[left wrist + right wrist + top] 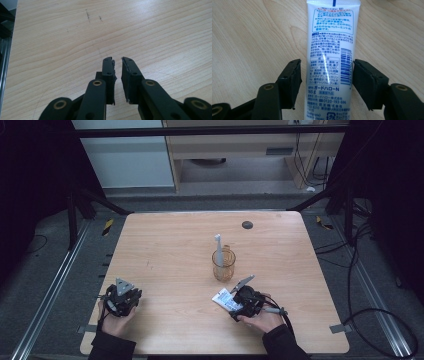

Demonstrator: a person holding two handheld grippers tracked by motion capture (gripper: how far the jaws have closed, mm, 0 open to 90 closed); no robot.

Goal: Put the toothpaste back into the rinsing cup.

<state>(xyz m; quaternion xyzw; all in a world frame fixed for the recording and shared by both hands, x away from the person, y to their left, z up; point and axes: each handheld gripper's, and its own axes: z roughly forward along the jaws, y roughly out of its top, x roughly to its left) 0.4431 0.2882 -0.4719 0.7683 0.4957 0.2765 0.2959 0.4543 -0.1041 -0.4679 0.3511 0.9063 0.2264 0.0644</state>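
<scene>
A white toothpaste tube (329, 37) with blue print lies flat on the wooden table (165, 245), near the front right. My right gripper (327, 62) is open, one jaw on each side of the tube's lower half; the left jaw stands slightly off it, the right jaw nearly touches. From above, the right gripper (235, 302) sits over the tube (223, 299). Just behind stands an amber glass cup (223, 265) with a white toothbrush (218, 247) upright in it. My left gripper (117, 59) rests over bare wood at the front left (122, 296), jaws shut to a narrow slit, holding nothing.
A small black round disc (247, 224) sits in the table top near the far edge. Metal rails run along both sides of the table. Cables lie on the floor to the right.
</scene>
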